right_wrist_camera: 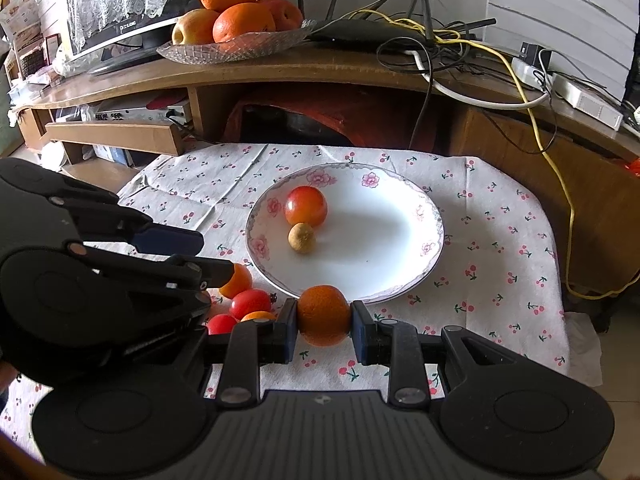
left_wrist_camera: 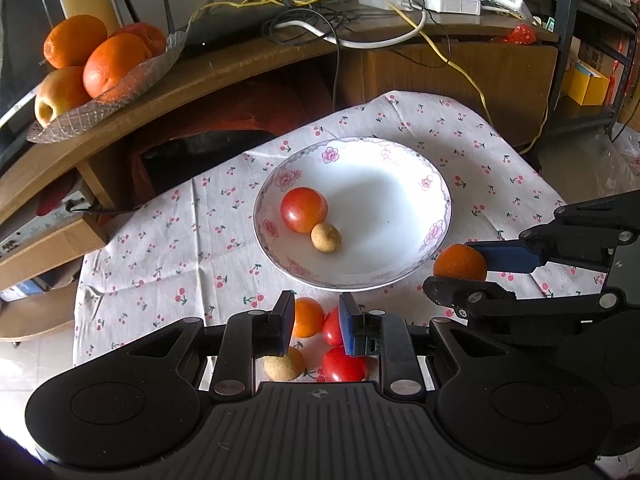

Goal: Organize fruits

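Gripped between the closed-in jaws of the right gripper (right_wrist_camera: 323, 330), the orange (right_wrist_camera: 323, 315) sits just outside the plate (right_wrist_camera: 416, 276) rim; a loose hold could let it roll onto the cloth. Left gripper (left_wrist_camera: 314, 326) hangs part-open and empty over small tomatoes (left_wrist_camera: 343, 364), crowding the lift toward the plate

Right gripper (right_wrist_camera: 323, 326) clamps (jaws snug); left gripper (left_wrist_camera: 314, 322) gapes, empty.

Cherry-print tablecloth (left_wrist_camera: 192, 240) under floral plate (left_wrist_camera: 400, 276) and loose fruits (left_wrist_camera: 308, 316).
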Available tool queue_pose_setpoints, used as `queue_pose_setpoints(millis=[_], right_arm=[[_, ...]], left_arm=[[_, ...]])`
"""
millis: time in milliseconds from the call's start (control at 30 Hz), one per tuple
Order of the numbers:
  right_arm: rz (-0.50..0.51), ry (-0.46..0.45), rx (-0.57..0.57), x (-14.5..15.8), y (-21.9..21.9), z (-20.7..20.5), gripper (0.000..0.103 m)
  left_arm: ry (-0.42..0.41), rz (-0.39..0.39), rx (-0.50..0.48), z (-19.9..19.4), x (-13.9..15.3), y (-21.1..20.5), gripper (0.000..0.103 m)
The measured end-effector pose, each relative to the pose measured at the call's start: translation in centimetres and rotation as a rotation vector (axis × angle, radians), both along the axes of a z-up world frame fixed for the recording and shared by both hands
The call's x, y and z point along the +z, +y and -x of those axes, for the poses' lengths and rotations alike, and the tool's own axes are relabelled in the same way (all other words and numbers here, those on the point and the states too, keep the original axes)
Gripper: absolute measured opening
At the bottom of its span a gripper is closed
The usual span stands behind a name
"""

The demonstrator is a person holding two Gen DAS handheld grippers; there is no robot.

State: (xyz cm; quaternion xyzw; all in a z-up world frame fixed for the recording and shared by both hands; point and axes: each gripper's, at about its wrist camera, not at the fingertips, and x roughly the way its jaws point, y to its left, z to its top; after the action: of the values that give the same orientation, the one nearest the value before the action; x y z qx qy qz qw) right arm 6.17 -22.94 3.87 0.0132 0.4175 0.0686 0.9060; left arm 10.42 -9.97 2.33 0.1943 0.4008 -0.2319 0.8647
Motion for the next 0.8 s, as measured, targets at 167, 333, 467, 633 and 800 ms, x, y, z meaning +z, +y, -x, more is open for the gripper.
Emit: queue_pose_setpoints(millis=[167,333,467,633,800], right_arm=[[0.008,-0.007,-0.012,0.1,-0.2,-0.5,0.028],[0.003,-0.010,-0.023,0.1,-0.6,-1.5,0.028],[-0.003,-0.010,-0.035,0.0,-0.9,-2.6,0.028],[-0.033,0.016,-0.058,-0.7,-1.8,-4.4,0.028],[-0.051,0.041,-0.081,-1.5,-2.7,-5.6,0.028]], left_arm=[[-0.003,0.011,0.000,-0.7,0.2,-0.5,0.029],[0.003,0.028,0.012,-1.7,0.3,-0.6,0.029],[0.007,0.037,0.017,-2.9,0.3,-0.9,0.029],[0.049,0.055,0.018,-4.8,-0.2,-1.4,0.026],[0.116,0.085,0.021,-6.7,-1.0,-1.8,0.026]])
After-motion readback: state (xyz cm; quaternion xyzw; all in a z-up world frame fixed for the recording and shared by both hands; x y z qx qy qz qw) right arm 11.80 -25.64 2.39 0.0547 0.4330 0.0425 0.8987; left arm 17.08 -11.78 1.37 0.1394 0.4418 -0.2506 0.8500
